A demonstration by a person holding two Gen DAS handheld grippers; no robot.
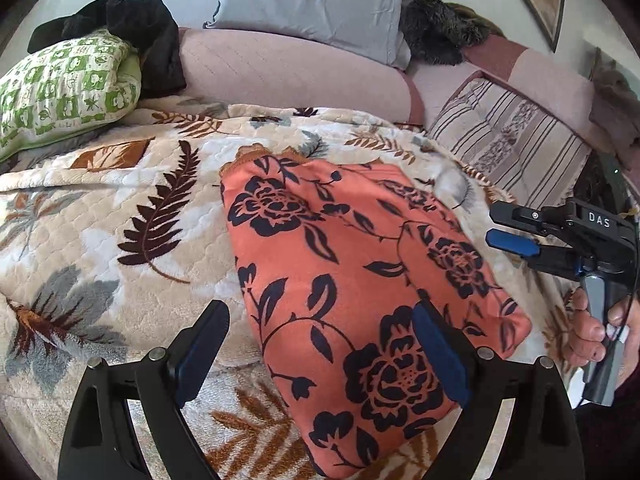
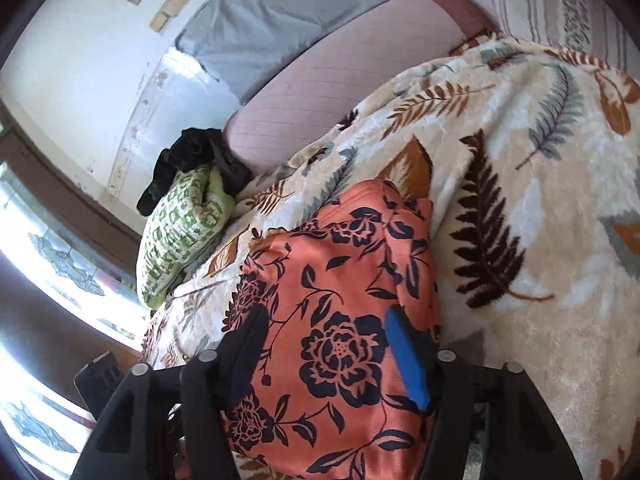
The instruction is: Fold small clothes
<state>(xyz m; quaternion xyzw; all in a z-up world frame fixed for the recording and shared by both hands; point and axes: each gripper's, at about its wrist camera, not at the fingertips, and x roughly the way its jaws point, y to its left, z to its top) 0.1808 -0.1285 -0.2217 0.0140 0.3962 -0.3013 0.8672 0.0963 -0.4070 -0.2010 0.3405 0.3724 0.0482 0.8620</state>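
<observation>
An orange garment with a black flower print (image 1: 352,280) lies folded into a long strip on the leaf-patterned blanket (image 1: 120,216). My left gripper (image 1: 320,346) hovers wide open over the garment's near end, with one finger above the cloth and the other above the blanket. Just off the garment's right edge is my right gripper (image 1: 494,226), its jaws apart and nothing between them. In the right wrist view the right gripper (image 2: 328,352) stands open above the garment (image 2: 344,280), and the cloth lies flat below the fingers.
A green-and-white pillow (image 1: 60,88) with a black garment (image 1: 132,28) on it lies at the back left. A pink bolster (image 1: 292,72), a grey pillow (image 1: 316,4) and a striped cushion (image 1: 508,140) line the back. A hand (image 1: 592,328) grips the right gripper's handle.
</observation>
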